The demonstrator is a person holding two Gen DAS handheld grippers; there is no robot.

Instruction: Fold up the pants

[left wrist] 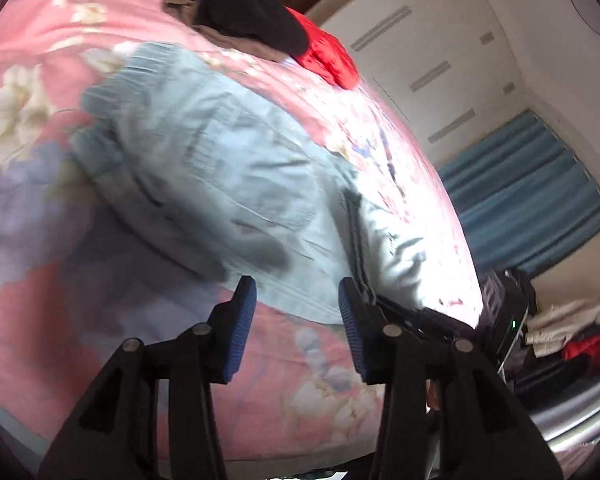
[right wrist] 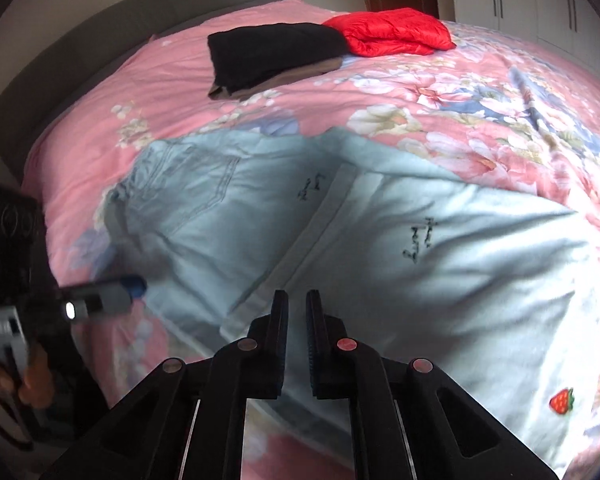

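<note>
Light blue jeans lie spread and partly folded on a pink floral bedspread. My left gripper is open just short of the jeans' near edge, with nothing between its blue pads. From the right wrist view it comes in from the left at the same edge. My right gripper is shut, its tips over a hem band of the jeans. No cloth shows pinched between the pads. Its dark fingers rest along the jeans beside my left gripper.
A folded black garment and a red puffer jacket lie at the far side of the bed. A grey headboard curves behind. Blue curtains and a clothes pile are beyond the bed.
</note>
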